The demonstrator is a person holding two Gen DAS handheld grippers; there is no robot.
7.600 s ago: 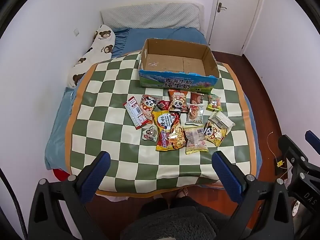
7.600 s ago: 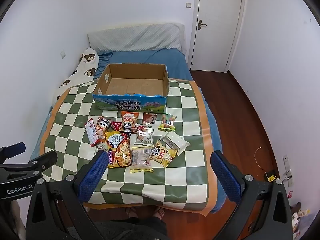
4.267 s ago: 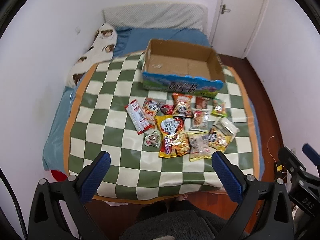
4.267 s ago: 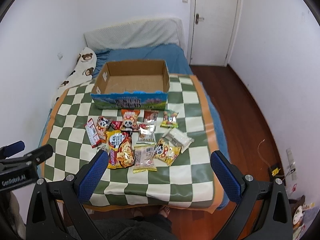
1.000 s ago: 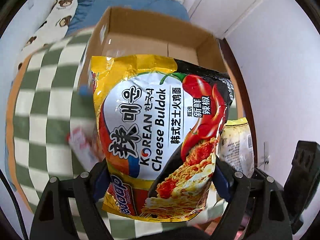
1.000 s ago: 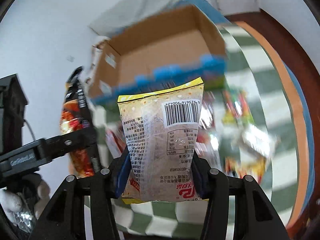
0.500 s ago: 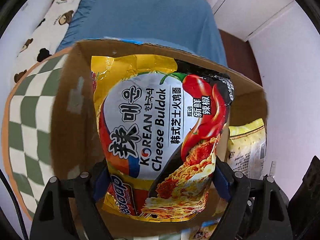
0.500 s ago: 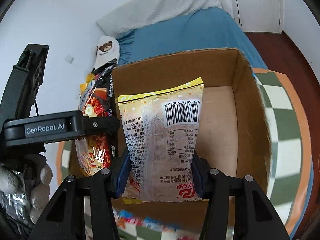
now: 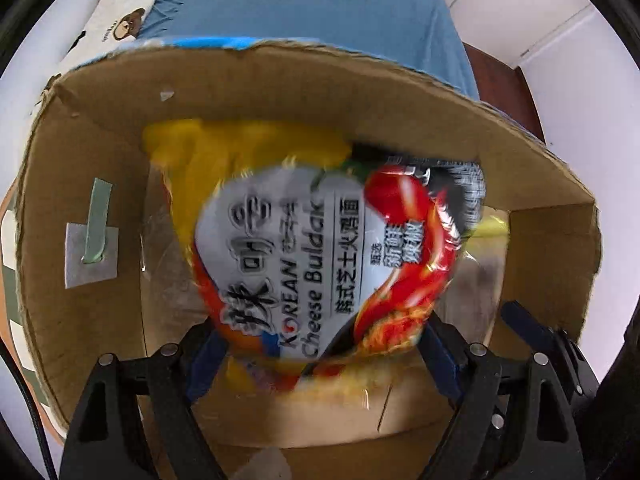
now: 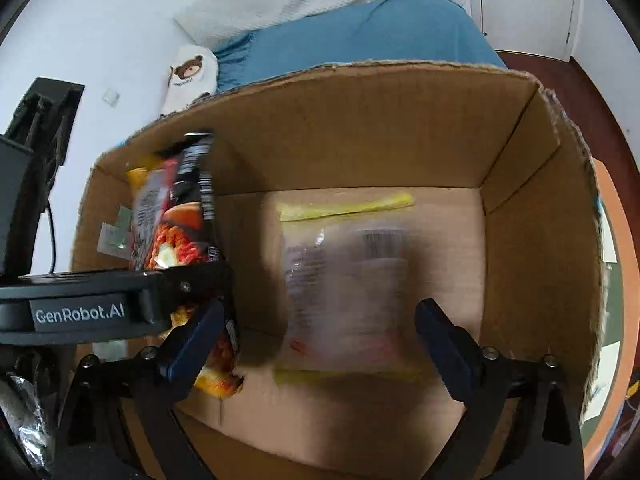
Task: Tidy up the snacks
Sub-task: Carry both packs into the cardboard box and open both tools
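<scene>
My left gripper is down inside the cardboard box, shut on the lower end of a yellow and red Korean cheese noodle packet, which stands upright and looks blurred. The right wrist view shows that same noodle packet at the left of the box. My right gripper hangs over the box floor with its jaws opening and nothing pressed between them. Below it a pale snack packet with yellow seams lies loose and blurred on the floor.
The box walls close in on both grippers. Behind the box are a blue bedsheet and a bear-print pillow. Green checked cloth shows at the right, with wood floor and a door beyond. A gloved hand holds the left gripper.
Both grippers have sunk from above the box into it. The right gripper has let go of the pale packet, which dropped to the box floor. The left still holds the noodle packet.
</scene>
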